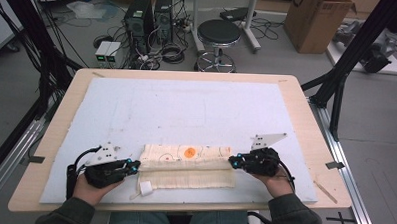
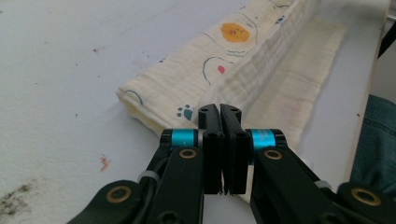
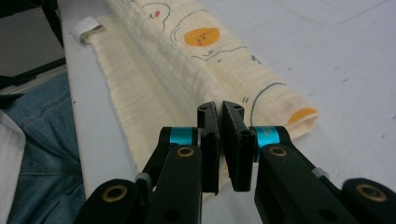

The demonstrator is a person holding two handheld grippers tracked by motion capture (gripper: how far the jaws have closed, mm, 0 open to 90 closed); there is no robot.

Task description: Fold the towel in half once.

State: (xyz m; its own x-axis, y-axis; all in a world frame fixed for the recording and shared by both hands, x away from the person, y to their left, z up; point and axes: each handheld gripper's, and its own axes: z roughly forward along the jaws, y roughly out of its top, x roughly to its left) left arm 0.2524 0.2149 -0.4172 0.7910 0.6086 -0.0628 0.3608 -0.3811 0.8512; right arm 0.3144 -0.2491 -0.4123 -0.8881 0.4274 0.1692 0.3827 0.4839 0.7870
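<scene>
- Left gripper view: your left claw has its jaws pressed together on the raised fold of the cream cloth, at the cloth's left end.
- Right gripper view: your right claw is likewise clamped on the same raised fold of the cloth, at its right end; a thin layer of fabric sits between the pads.
- High view: your left claw and right claw face each other across the cloth, one at each short end, both low over the counter.
- The cloth lies folded into a long strip near the counter's near edge, about midway between its left and right corners, running parallel to that edge.
- Its upper layer carries a printed pattern with an orange round figure; a plain ribbed layer shows below it, nearer to you.
- A small white tag sticks out at the cloth's near-left corner.
- Under the cloth a pale blue mat covers most of the wooden counter.
</scene>
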